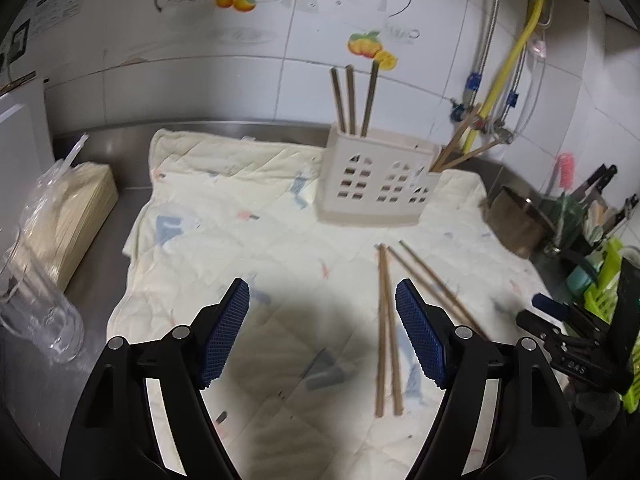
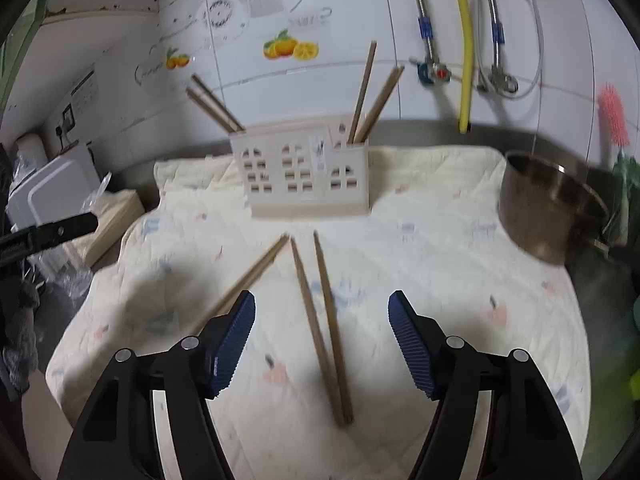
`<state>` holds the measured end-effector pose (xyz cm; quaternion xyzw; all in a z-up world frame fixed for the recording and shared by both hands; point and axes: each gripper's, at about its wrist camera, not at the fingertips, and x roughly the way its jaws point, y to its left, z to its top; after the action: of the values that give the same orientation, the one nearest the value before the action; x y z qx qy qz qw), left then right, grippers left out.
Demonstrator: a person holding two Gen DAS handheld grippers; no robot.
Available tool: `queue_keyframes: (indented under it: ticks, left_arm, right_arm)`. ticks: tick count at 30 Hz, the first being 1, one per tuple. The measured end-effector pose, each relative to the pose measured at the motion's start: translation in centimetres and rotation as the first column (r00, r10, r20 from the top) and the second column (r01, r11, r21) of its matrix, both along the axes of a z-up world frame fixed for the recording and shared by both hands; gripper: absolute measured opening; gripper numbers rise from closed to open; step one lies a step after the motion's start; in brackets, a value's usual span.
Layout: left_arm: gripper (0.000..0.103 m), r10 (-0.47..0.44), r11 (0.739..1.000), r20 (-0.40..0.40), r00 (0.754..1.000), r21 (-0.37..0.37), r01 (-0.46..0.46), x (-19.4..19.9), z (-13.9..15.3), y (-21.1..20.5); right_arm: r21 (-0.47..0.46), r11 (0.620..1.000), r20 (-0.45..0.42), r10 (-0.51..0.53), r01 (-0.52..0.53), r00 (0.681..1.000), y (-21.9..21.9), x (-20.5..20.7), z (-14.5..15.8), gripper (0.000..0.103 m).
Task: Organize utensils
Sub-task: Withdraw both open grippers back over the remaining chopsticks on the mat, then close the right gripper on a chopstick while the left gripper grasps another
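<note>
A cream utensil holder (image 1: pixel 374 184) with cut-out windows stands at the back of a pale quilted cloth (image 1: pixel 224 240); it also shows in the right wrist view (image 2: pixel 306 174). Chopsticks stand in its end compartments (image 1: pixel 351 98) (image 2: pixel 370 94). Two pairs of wooden chopsticks lie loose on the cloth: one pair (image 2: pixel 326 320) lies between my right gripper's fingers, the other (image 2: pixel 244 280) to its left. In the left wrist view these are the right pair (image 1: pixel 434 284) and the pair (image 1: pixel 387 328) by the right finger. My left gripper (image 1: pixel 322 332) is open and empty. My right gripper (image 2: pixel 322 340) is open and empty above the cloth.
A steel pot (image 2: pixel 548 204) sits at the cloth's right edge. A wooden box (image 1: pixel 76 216) and a clear glass jar (image 1: pixel 36 304) stand on the left. A green rack (image 1: pixel 612 300) with utensils is at the far right. A tiled wall with pipes is behind.
</note>
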<state>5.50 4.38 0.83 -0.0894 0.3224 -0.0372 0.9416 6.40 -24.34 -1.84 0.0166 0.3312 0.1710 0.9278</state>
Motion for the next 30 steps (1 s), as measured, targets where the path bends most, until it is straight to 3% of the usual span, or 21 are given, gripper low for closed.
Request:
queue_keyframes:
  ticks: [11,16,25,30]
  left_arm:
    - [0.073,0.022,1.0,-0.045,0.999,-0.009,-0.023,-0.8,-2.1,0.6]
    - [0.064,0.016,1.0,-0.057,0.998,-0.017,-0.017,-0.8,-2.5,0.7]
    - [0.056,-0.021,1.0,-0.083,0.996,-0.017,0.019,-0.8,-3.5,0.1]
    - [0.045,-0.052,0.998,-0.104,0.993,-0.036,0.049,-0.6,-4.3,-0.4]
  right_arm:
    - [-0.037,0.995,-0.09,0.091,-0.095,0.992,0.5,-2.0,-4.3,0.038]
    - [-0.033,0.993,-0.113,0.106,-0.111,0.988,0.8,-1.2,-5.1,0.036]
    - [-0.063,0.989,-0.139,0.12,-0.13,0.983,1.4,0.2,-5.8,0.03]
    - [-0.081,0.987,-0.156,0.125,-0.139,0.98,1.6,0.6,-6.4,0.029]
